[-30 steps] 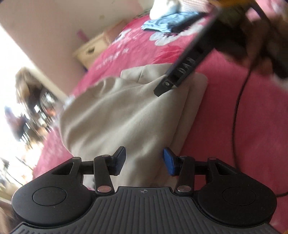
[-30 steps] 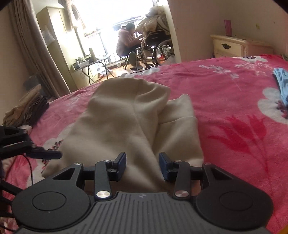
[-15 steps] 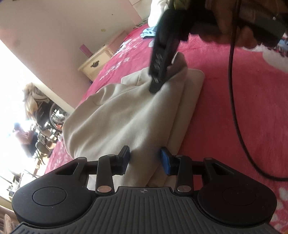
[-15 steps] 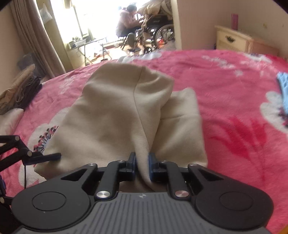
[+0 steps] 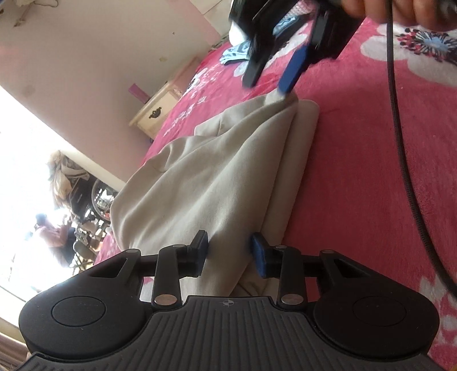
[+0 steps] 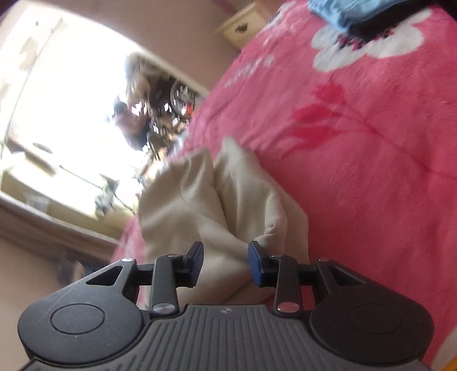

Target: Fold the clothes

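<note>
A beige garment (image 5: 217,171) lies partly folded on the pink flowered bed cover (image 5: 357,177). My left gripper (image 5: 230,252) is open at the garment's near end, with a fold of cloth between its fingers. My right gripper (image 6: 225,261) is open over the other end of the same garment (image 6: 205,211). It also shows in the left wrist view (image 5: 271,74), tilted just above the garment's far corner, fingers apart.
A blue cloth (image 5: 234,54) lies further up the bed, also in the right wrist view (image 6: 342,11). A cream nightstand (image 5: 154,114) stands by the pink wall. A black cable (image 5: 400,142) runs across the cover. A wheelchair (image 5: 97,197) stands by the bright window.
My right gripper was shut on the garment's edge half a second ago and has opened and tilted. My left gripper has stayed open at the near end.
</note>
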